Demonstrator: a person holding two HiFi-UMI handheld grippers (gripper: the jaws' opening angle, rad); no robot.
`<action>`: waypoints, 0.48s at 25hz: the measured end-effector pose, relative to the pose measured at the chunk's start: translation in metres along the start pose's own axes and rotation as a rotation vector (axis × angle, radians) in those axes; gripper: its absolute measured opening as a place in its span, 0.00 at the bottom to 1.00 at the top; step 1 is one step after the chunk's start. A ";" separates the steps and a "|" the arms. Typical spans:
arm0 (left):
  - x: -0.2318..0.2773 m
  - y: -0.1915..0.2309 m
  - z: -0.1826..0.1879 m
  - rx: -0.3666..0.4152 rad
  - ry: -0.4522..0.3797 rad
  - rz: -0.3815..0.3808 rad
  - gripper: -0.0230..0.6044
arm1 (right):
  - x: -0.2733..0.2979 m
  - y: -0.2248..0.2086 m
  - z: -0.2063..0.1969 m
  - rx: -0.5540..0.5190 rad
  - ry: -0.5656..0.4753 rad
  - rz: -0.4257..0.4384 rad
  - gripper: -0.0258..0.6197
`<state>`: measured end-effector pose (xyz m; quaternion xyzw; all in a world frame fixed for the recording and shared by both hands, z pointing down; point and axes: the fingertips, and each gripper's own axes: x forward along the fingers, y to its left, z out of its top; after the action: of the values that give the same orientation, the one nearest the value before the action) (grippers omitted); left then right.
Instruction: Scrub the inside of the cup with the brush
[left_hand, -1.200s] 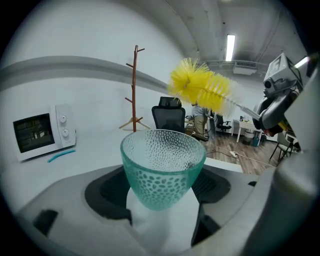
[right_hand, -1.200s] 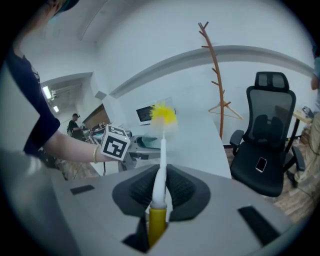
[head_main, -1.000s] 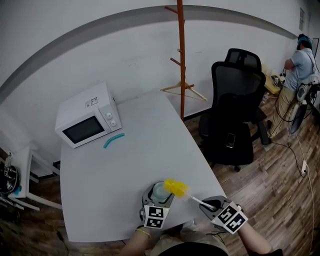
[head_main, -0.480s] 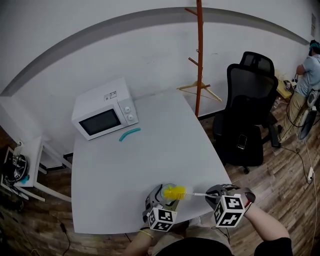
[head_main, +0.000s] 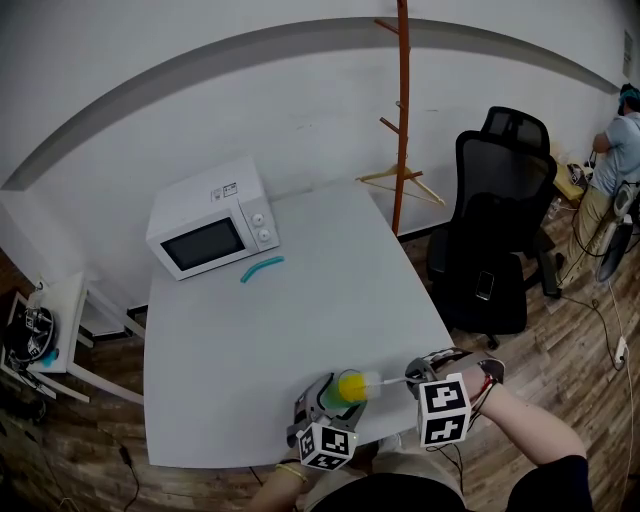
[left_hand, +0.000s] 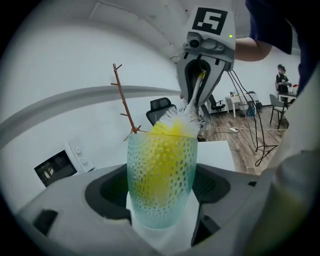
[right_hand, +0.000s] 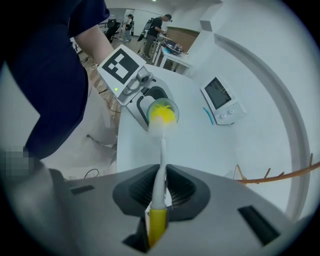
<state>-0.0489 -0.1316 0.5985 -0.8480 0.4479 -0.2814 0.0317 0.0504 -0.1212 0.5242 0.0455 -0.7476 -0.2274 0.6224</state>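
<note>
SCRUB UNDER WAY: A dimpled, see-through cup (left_hand: 161, 180) is gripped by its base between the closed jaws of the left gripper (left_hand: 162, 212). It is held well apart from the microwave (head_main: 212, 230), over the edge of the table (head_main: 250, 340) farthest from it. The brush (right_hand: 161, 117) is clamped by its white-and-yellow handle in the right gripper (right_hand: 158, 192), whose jaws are shut on it. Its yellow head is seen sunk inside the cup, with only the white bristles left showing above the rim.

The task is judged to be in its working phase. The brush has been entered, but whether the walls and bottom have been fully rubbed cannot be told, and more strokes are probably still owed.

Against the frame a second ago, when the yellow head was poised outside and above the rim, the head has been pushed well down into the cup. Half a second ago it was only at the mouth. The right gripper's marker cube has also been turned. A teal curved piece (head_main: 262, 268) just in front of the microwave has not been moved in that half second.
</note>
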 end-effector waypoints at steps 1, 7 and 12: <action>0.000 -0.003 0.002 0.006 -0.006 -0.008 0.64 | 0.001 0.001 0.002 -0.013 0.000 0.003 0.12; -0.001 -0.010 0.004 0.024 -0.018 -0.038 0.64 | 0.010 0.005 0.012 -0.080 0.012 -0.008 0.12; 0.000 -0.010 0.001 0.008 -0.017 -0.039 0.64 | 0.012 0.005 0.012 -0.120 0.018 -0.048 0.12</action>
<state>-0.0403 -0.1260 0.6006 -0.8587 0.4301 -0.2767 0.0333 0.0376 -0.1181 0.5358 0.0283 -0.7257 -0.2863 0.6250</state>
